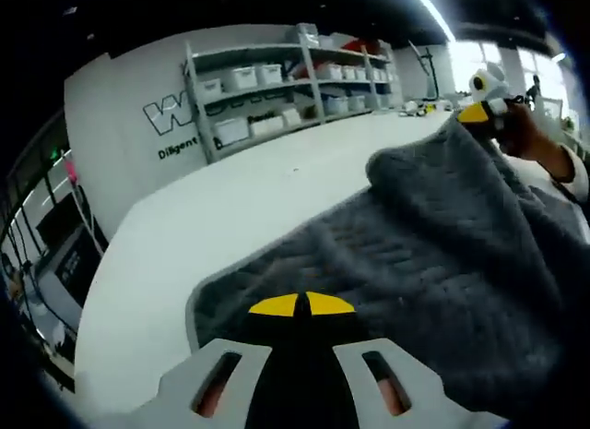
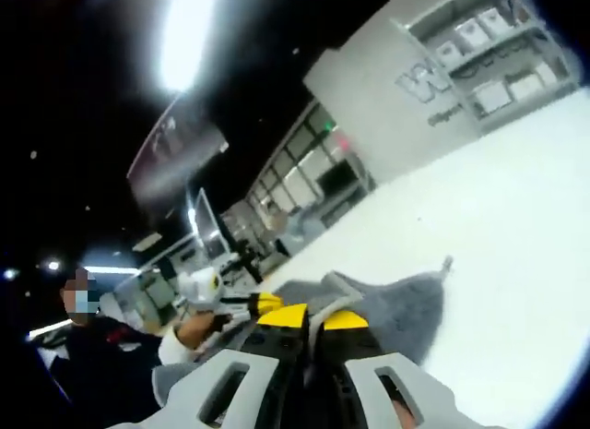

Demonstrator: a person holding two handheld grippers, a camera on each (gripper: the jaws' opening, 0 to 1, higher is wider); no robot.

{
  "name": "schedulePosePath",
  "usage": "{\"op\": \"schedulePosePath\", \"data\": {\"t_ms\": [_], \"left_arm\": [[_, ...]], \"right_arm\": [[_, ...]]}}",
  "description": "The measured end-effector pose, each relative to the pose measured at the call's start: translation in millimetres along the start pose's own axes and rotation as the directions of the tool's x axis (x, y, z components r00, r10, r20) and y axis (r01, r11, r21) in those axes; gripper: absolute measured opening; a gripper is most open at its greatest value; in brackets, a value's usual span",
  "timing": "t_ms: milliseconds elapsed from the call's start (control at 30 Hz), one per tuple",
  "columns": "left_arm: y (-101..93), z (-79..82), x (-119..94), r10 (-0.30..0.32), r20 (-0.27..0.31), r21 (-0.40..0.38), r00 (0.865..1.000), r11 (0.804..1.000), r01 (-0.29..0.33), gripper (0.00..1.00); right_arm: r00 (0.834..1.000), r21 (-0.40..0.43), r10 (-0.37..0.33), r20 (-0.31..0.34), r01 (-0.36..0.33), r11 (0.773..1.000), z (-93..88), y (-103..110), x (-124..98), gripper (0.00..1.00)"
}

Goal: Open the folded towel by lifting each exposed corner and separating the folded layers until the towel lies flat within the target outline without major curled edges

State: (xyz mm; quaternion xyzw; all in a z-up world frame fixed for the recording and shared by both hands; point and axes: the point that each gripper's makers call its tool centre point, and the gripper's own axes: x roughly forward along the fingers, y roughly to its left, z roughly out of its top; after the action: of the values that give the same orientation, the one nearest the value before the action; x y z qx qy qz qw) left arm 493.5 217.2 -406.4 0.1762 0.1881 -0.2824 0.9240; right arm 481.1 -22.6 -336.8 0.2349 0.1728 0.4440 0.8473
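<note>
The left gripper was held with fingers closed together. The right gripper was likewise clamped, gripped by a hand.

Grey quilted towel, white table, yellow-tipped jaws.

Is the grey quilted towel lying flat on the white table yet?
No. The grey quilted towel is lifted and draped: the left gripper and right gripper each pinch an edge, and only its lower part rests on the white table.
</note>
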Motion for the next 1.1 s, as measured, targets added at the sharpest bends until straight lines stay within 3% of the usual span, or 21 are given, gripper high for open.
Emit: {"op": "schedulePosePath", "data": {"t_ms": [167, 533, 600, 867, 1100], "left_arm": [[-5.2, -3.2, -2, 0.004, -0.018, 0.03, 1.0, 1.0, -0.003, 0.01], [-15.0, -7.5, -4, 0.016, -0.017, 0.114, 1.0, 0.993, -0.014, 0.01], [-6.7, -6.2, -1, 0.019, -0.019, 0.114, 1.0, 0.993, -0.017, 0.01], [-9.6, -5.6, -2, 0.03, -0.016, 0.137, 0.999, 0.99, -0.027, 0.01], [-0.5, -4.3, 2, 0.028, -0.013, 0.135, 1.0, 0.99, -0.026, 0.01]], "right_arm": [[1.0, 0.038, -0.007, -0.003, 0.007, 0.999, 3.6, -13, -2, 0.0], [0.998, -0.028, -0.065, -0.003, 0.065, 0.998, 3.5, -22, -10, 0.0], [0.997, -0.036, -0.08, 0.001, 0.08, 0.996, 5.8, -29, -13, 0.0], [0.991, -0.007, -0.131, -0.007, 0.131, 0.991, 20.3, -61, -19, 0.0], [0.982, -0.07, -0.189, -0.015, 0.188, 0.98, 16.4, -68, -27, 0.0]]}}
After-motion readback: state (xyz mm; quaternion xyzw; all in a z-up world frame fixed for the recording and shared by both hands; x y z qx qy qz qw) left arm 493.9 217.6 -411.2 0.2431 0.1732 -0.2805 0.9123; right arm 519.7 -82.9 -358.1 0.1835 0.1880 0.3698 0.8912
